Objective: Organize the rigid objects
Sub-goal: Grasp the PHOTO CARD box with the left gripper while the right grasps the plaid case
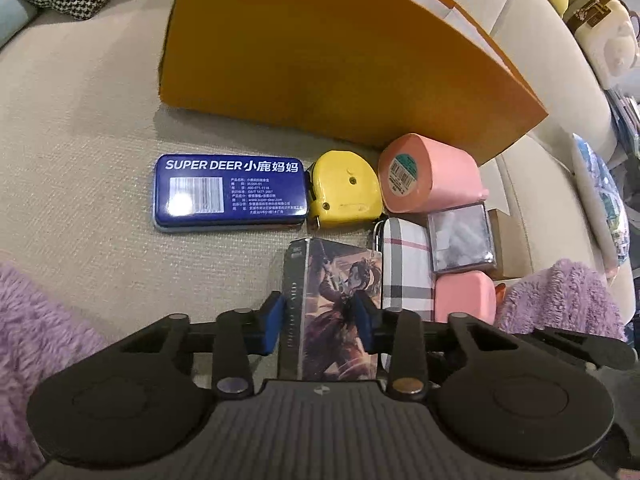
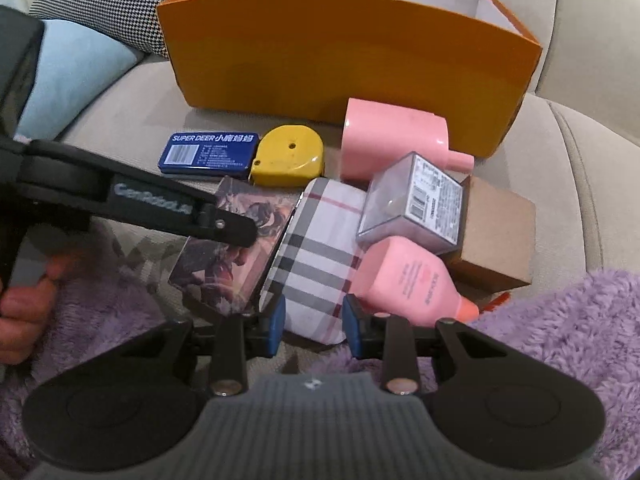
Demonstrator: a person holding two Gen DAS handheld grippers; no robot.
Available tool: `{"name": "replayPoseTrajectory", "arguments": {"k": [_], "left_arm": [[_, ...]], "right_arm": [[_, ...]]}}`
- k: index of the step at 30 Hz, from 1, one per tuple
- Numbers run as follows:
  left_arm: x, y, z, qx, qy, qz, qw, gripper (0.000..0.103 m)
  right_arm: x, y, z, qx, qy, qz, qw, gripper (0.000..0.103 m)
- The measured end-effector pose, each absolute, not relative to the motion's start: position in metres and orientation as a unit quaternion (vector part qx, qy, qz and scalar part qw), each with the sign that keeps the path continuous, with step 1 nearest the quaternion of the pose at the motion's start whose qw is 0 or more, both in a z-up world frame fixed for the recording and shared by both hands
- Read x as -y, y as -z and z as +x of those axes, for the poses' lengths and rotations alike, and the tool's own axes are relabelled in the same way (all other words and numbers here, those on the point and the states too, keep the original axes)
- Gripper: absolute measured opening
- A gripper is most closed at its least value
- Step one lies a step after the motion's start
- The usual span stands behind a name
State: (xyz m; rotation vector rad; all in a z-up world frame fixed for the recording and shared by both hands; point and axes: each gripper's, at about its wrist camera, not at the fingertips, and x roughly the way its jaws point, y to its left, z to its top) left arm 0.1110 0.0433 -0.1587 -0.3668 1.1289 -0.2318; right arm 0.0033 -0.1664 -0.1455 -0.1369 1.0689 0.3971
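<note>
An illustrated card box (image 1: 334, 304) is clamped between the blue pads of the left tool (image 1: 320, 322), low in the centre of the left wrist frame; in the right wrist frame the same box (image 2: 228, 248) is seen at centre left, with the left tool's black finger lying across it. Just to its right a plaid case (image 2: 316, 256) lies between the blue pads of the right tool (image 2: 314, 322); whether the pads actually press on it cannot be told. A pink bottle (image 2: 400, 280) is touching the plaid case on the right, with a clear plastic box (image 2: 412, 204) leaning above it and a brown cardboard box (image 2: 496, 232) beside that. Further up the frame a blue SUPER DEER tin (image 2: 210, 154), a yellow tape measure (image 2: 290, 156) and a pink cylindrical container (image 2: 394, 136) are lined up left to right. Behind them, across the upper part of the frame, an open orange box (image 2: 344, 68) is standing. Everything is resting on a beige sofa cushion (image 1: 80, 160), with purple fleece sleeves (image 2: 560, 340) filling the lower corners
</note>
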Motion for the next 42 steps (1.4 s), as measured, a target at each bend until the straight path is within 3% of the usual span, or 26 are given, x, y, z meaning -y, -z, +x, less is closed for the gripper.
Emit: {"name": "replayPoseTrajectory", "arguments": {"k": [5,8,15,22,27,33,35,42], "left_arm": [[-0.045,0.151,0.1,-0.521,0.122,-0.173,0.827,0.029],[-0.046,0.152,0.098,-0.527,0.127,-0.179,0.821,0.029],[-0.059,0.153,0.098,-0.536,0.128,-0.229,0.803,0.029],[-0.048,0.16,0.104,-0.552,0.113,-0.201,0.802,0.034],[-0.061,0.154,0.096,-0.524,0.138,-0.245,0.804,0.033],[-0.042,0.148,0.091,-0.523,0.168,-0.21,0.809,0.025],[-0.034,0.147,0.092,-0.523,0.147,-0.17,0.822,0.027],[-0.038,0.151,0.099,-0.522,0.135,-0.182,0.822,0.027]], "right_arm": [[0.166,0.153,0.007,-0.522,-0.173,-0.069,0.832,0.033],[0.172,0.156,0.011,-0.534,-0.163,-0.045,0.828,0.039],[0.192,0.162,0.021,-0.55,-0.16,0.036,0.819,0.041],[0.19,0.164,0.024,-0.553,-0.163,0.04,0.816,0.049],[0.197,0.163,0.025,-0.554,-0.165,0.05,0.814,0.05],[0.197,0.163,0.029,-0.556,-0.167,0.055,0.812,0.051],[0.197,0.164,0.029,-0.556,-0.169,0.056,0.812,0.051],[0.201,0.165,0.03,-0.556,-0.173,0.064,0.811,0.052]]}}
